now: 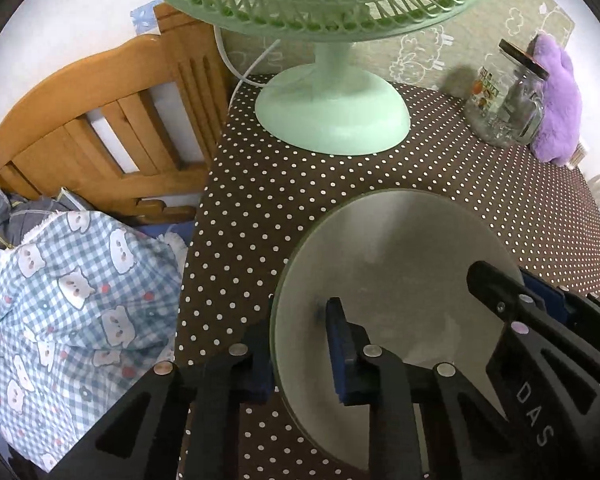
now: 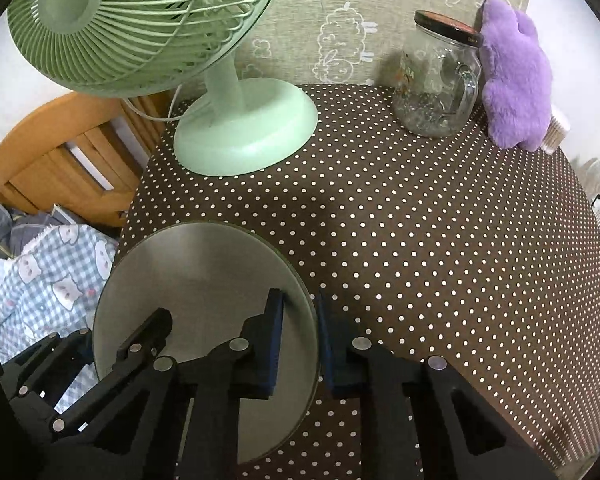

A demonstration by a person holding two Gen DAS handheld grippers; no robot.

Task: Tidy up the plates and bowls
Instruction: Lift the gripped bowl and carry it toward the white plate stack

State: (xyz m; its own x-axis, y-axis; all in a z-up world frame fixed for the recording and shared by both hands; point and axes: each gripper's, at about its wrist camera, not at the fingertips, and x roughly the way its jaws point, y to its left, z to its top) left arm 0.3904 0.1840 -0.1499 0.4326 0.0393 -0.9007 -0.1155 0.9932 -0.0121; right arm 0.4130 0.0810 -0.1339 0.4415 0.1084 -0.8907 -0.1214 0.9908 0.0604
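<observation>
A pale green glass bowl (image 1: 396,264) hangs above the polka-dot table, held by both grippers; it also shows in the right wrist view (image 2: 196,264). My left gripper (image 1: 300,348) is shut on the bowl's left rim, one blue pad inside and one outside. My right gripper (image 2: 300,344) is shut on the bowl's right rim in the same way. The right gripper also shows in the left wrist view (image 1: 516,300) at the bowl's right edge. The left gripper also shows in the right wrist view (image 2: 124,344) at the bowl's left edge.
A mint green desk fan (image 2: 244,128) stands at the table's back left. A glass mug jar (image 2: 436,80) and a purple plush toy (image 2: 516,80) stand at the back right. A wooden bed frame (image 1: 100,120) and a checked blanket (image 1: 68,304) lie left of the table.
</observation>
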